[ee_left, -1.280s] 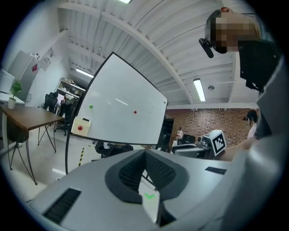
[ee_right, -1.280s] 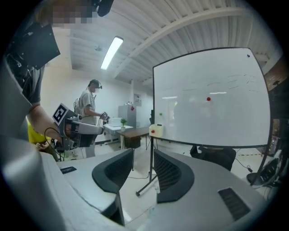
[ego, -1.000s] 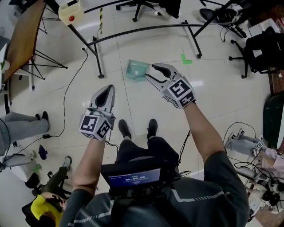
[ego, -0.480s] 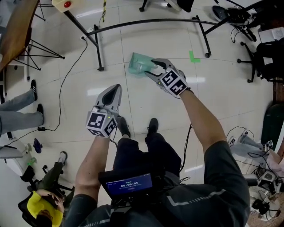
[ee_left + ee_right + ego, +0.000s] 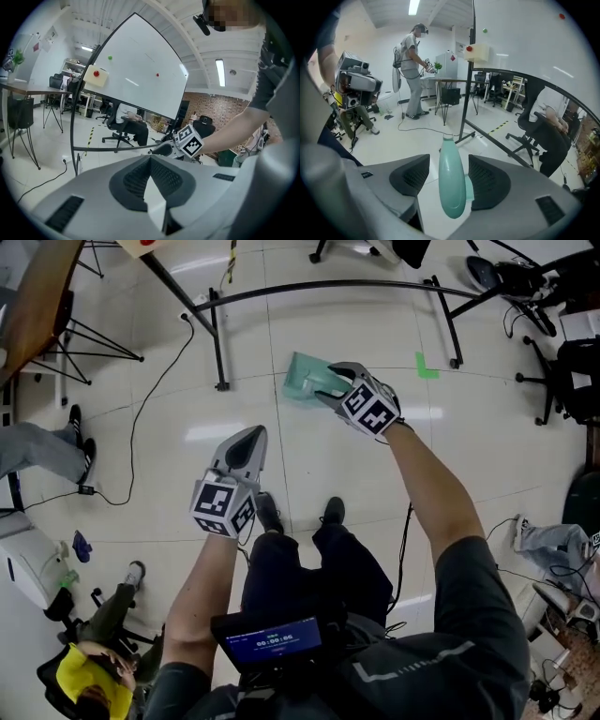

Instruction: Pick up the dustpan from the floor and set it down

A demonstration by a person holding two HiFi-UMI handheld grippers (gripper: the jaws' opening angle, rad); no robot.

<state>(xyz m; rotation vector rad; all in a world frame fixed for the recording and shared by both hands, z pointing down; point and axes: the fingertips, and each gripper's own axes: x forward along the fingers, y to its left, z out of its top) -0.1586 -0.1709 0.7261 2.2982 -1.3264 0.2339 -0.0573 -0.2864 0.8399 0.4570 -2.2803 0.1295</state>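
On the far stretch of floor (image 5: 487,456), just this side of the curved black bar (image 5: 328,284) and left of the green tape mark (image 5: 427,367), the teal dustpan (image 5: 302,381) lies with its handle (image 5: 451,180) pointing back toward you. Your right tool (image 5: 328,388) is down at it. Its jaws have just been opening and now stand wide and released, with the handle between them and a gap showing on either side, so nothing is gripped yet. Before you squeeze, centre the handle between the pads (image 5: 487,180) so both meet it together; right now it looks slightly nearer the right-hand one, and an uneven close would likely nudge the pan across the smooth tiles. The handle is rounded, glossy and tapered, so it will probably want to twist or slide. Take it on its thicker part, well into the ribbed faces of the pads and not at their tips, and close firmly. Expect the pan end to be the heavier one and to droop as it leaves the floor. Lift slowly, watch for rotation, and clamp harder or regrip if it starts to swing. Your left tool (image 5: 248,439) hangs near you on the left, well apart from the pan, clenched on nothing; keep it out of the way. When you set the pan down, lower it until it rests flat before you let the jaws go.
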